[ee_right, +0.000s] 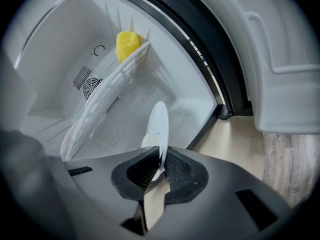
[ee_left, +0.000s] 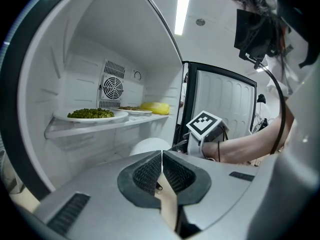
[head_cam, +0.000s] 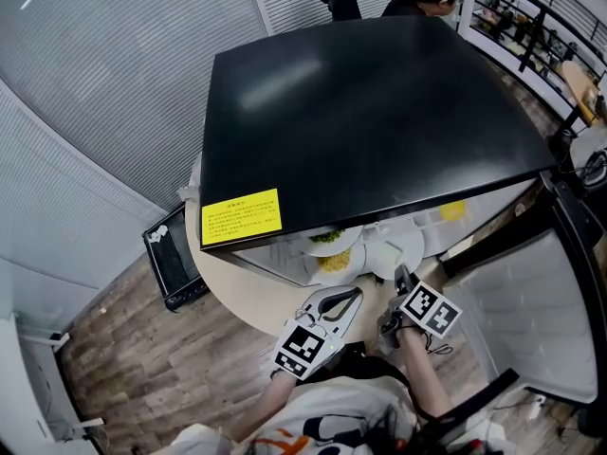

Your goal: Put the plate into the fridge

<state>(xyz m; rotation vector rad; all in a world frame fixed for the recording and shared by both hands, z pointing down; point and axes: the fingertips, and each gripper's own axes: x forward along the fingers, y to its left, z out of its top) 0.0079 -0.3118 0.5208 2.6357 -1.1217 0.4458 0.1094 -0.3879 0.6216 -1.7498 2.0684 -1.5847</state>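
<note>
My right gripper (ee_right: 162, 156) is shut on the rim of a bare white plate (ee_right: 159, 129), which stands edge-on and reaches into the open fridge (head_cam: 360, 121) below its shelf (ee_right: 110, 94). From the head view the plate (head_cam: 398, 252) sits just under the fridge's front edge, with the right gripper (head_cam: 400, 275) behind it. My left gripper (ee_left: 162, 156) is shut with nothing in it and hangs before the fridge opening, left of the right gripper (ee_left: 200, 134). It also shows in the head view as the left gripper (head_cam: 353, 294).
On the fridge shelf stand a plate of green food (ee_left: 92, 114), a second plate behind it and a yellow item (ee_left: 156, 107). The fridge door (head_cam: 541, 301) hangs open to the right. The fridge stands on a round beige table (head_cam: 256, 297). A black appliance (head_cam: 171, 254) lies on the wooden floor.
</note>
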